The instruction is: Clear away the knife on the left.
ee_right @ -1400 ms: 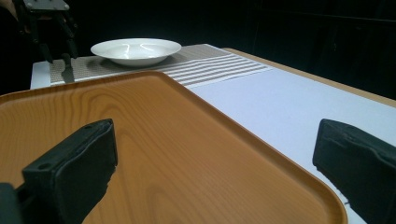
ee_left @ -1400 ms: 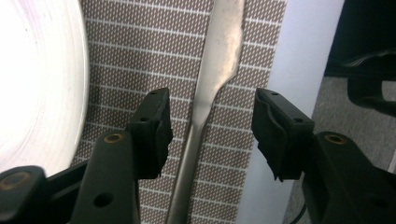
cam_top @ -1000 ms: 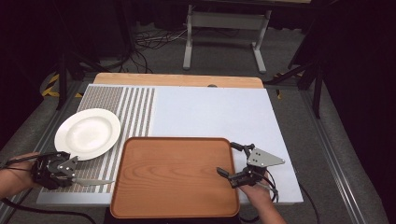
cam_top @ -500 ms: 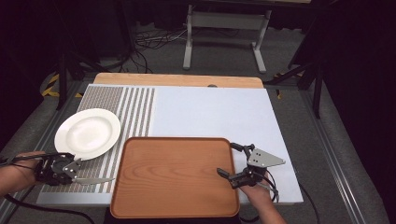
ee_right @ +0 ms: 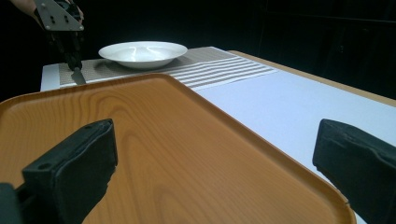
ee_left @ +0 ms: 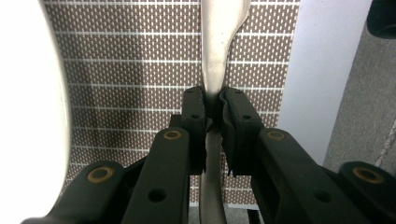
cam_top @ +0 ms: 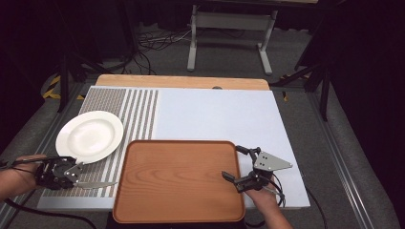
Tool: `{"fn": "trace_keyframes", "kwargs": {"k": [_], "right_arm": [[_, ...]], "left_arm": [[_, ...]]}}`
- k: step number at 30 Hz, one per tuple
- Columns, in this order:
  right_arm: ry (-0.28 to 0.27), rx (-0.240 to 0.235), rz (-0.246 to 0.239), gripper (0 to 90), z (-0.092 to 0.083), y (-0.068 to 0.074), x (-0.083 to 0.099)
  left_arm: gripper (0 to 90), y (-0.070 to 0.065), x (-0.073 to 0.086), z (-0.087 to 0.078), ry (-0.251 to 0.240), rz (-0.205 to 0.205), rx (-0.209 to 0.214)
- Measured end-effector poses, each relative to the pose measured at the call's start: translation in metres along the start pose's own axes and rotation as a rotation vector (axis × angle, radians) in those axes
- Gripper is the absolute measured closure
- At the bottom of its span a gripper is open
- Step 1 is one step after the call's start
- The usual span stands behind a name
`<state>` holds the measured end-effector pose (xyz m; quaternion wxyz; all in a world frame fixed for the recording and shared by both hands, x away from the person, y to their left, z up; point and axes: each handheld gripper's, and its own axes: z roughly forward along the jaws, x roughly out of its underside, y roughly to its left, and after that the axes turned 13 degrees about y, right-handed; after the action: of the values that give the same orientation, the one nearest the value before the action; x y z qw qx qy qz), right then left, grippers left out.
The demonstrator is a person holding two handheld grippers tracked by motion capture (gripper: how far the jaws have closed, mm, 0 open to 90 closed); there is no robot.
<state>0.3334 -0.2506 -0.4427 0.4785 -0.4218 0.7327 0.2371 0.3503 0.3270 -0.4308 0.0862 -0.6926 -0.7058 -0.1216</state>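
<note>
A metal knife [cam_top: 97,184] lies on the striped placemat [cam_top: 111,102] at the front left, blade pointing right toward the tray. My left gripper [cam_top: 72,174] is shut on its handle [ee_left: 214,93]; the jaws have just been closing, with the handle between them. The pads [ee_left: 195,112] press on both sides of the handle. A white plate [cam_top: 89,136] sits just beyond that gripper. My right gripper [cam_top: 232,163] stands open at the right edge of the wooden tray [cam_top: 179,181], jaws wide apart [ee_right: 215,158] over the tray's rim, holding nothing.
The bare tray [ee_right: 140,130] takes up the front middle of the table. A white mat [cam_top: 215,114] covers the table behind and to the right of it. In the right gripper view the plate [ee_right: 142,52] and the left gripper [ee_right: 65,37] stand beyond the tray.
The left gripper's jaws have closed on the knife handle. The right gripper, tray and plate have not moved.
</note>
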Motion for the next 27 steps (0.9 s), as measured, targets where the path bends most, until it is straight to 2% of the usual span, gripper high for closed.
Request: {"fn": "trace_keyframes", "kwargs": {"k": [6, 9, 14, 15, 16, 18, 20, 22, 24, 25, 26, 27], "right_arm": [[-0.004, -0.001, 0.004, 0.5, 0.0, 0.0, 0.0], [-0.006, 0.001, 0.005, 0.4, 0.0, 0.0, 0.0], [-0.006, 0.001, 0.006, 0.5, -0.001, -0.001, 0.0], [-0.006, 0.001, 0.006, 0.5, -0.001, -0.001, 0.0], [-0.007, 0.002, 0.005, 0.4, -0.001, -0.001, 0.0], [-0.008, 0.002, 0.006, 0.4, -0.001, -0.001, 0.0], [-0.01, 0.002, 0.007, 0.5, -0.001, -0.001, 0.0], [-0.012, 0.006, 0.007, 0.5, -0.002, -0.001, 0.0], [-0.013, 0.007, 0.006, 0.4, -0.002, -0.001, 0.0], [-0.013, 0.006, 0.006, 0.4, -0.002, -0.001, -0.001], [-0.013, 0.006, 0.006, 0.5, -0.002, -0.001, -0.001], [-0.014, 0.006, 0.006, 0.4, -0.002, -0.001, -0.001]], "left_arm": [[80.5, 0.002, 0.002, -0.007, -0.017, -0.017, 0.003], [80.5, 0.003, 0.003, -0.014, -0.011, -0.031, 0.005], [80.5, 0.005, 0.008, -0.028, -0.068, -0.083, 0.013], [80.5, 0.005, 0.008, -0.028, -0.068, -0.083, 0.013], [80.5, 0.007, 0.008, -0.034, -0.097, -0.104, 0.024], [80.5, 0.008, 0.008, -0.039, -0.117, -0.128, 0.027], [80.5, 0.008, 0.008, -0.042, -0.125, -0.135, 0.03], [80.5, 0.01, 0.008, -0.051, -0.168, -0.174, 0.049], [80.5, 0.01, 0.008, -0.054, -0.178, -0.185, 0.052], [80.5, 0.011, 0.008, -0.059, -0.21, -0.205, 0.067], [80.5, 0.011, 0.007, -0.061, -0.225, -0.221, 0.074], [80.5, 0.011, 0.007, -0.061, -0.225, -0.221, 0.074]]}}
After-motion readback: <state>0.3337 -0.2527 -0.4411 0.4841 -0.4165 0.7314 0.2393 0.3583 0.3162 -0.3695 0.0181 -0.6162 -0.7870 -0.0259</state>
